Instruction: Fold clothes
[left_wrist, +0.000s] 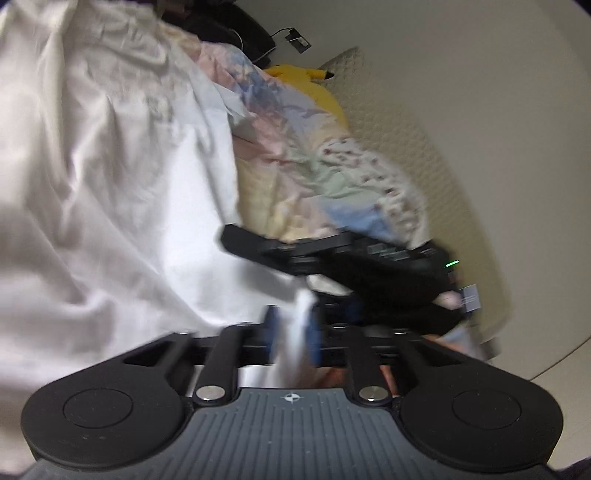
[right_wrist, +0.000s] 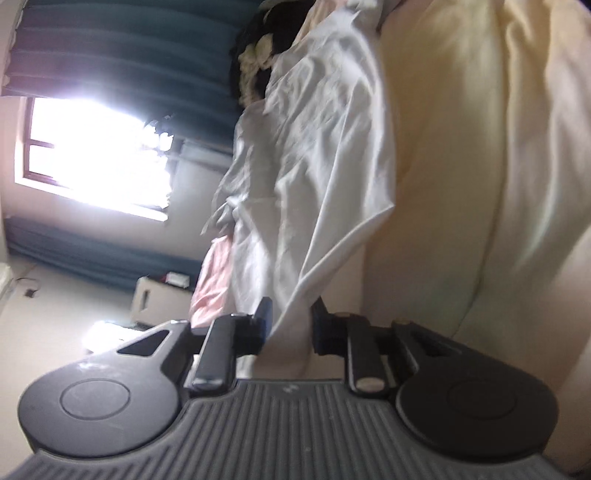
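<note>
Left tool (left_wrist: 293, 332): clamping a bunched edge of the white garment (left_wrist: 110, 177); cloth is spreading up and left from the jaws, over the bed (left_wrist: 258, 192).
Right tool (right_wrist: 290, 325): gripping a corner of the white garment (right_wrist: 314, 166); long axis is running up and away, cream bedding (right_wrist: 480, 147) lying to its right.

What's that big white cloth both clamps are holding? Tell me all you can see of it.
The white garment looks like thin, wrinkled, soft fabric, hanging in loose folds, with a faint print. The left gripper pinches a bunched edge; the right gripper grips another edge. It drapes against the bedding. The blur hides finer details.
</note>
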